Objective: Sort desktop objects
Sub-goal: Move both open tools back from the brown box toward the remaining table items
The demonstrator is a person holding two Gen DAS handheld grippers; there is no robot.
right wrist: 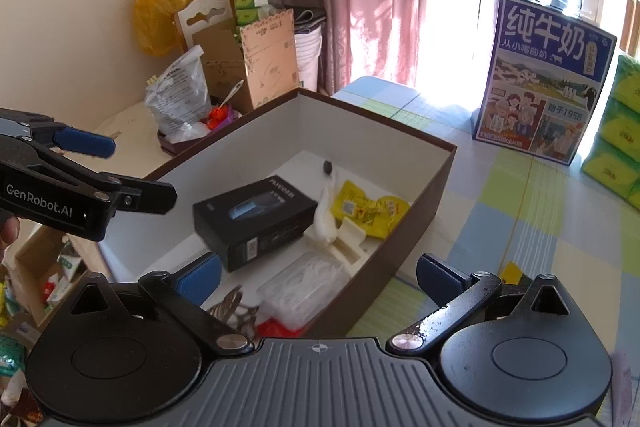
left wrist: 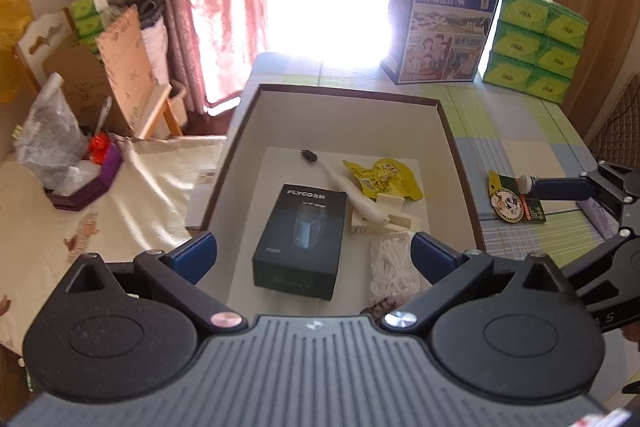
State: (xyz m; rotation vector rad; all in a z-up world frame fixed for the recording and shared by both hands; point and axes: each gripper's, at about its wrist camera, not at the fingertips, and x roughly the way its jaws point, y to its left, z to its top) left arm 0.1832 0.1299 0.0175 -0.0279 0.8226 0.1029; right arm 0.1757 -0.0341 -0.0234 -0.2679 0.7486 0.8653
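- The table (left wrist: pixel 516 131), under a checked cloth of green, blue and white, carried everything in play; a blue milk carton (left wrist: pixel 442 23) and a stack of green tissue packs (left wrist: pixel 536 43) stood at its far end by the bright window.
- A brown-walled box (left wrist: pixel 452 131) with a pale inside sat on the table below both grippers and held the sorted things.
- A black shaver box (left wrist: pixel 300 239) lay flat near the middle of the box floor.
- A clear packet of white floss picks (left wrist: pixel 394 263) lay just beside it, toward the near wall.
- A yellow snack packet (left wrist: pixel 380 177) lay behind a white toothbrush (left wrist: pixel 344 187), whose dark bristled head pointed toward the far wall; its handle rested across a cream plastic clip (left wrist: pixel 384 215).
- A round-labelled green card (left wrist: pixel 514 203) lay on the cloth outside the box, to its right.
- The left gripper (left wrist: pixel 314 255) hung above the shaver box with its blue pads spread wide and nothing between them.
- The right gripper (right wrist: pixel 318 277) hovered over the box's near right corner, its jaws likewise parted and empty; in the left wrist view one of its blue fingers (left wrist: pixel 560 189) reached over the green card, and whether it touched cannot be told.
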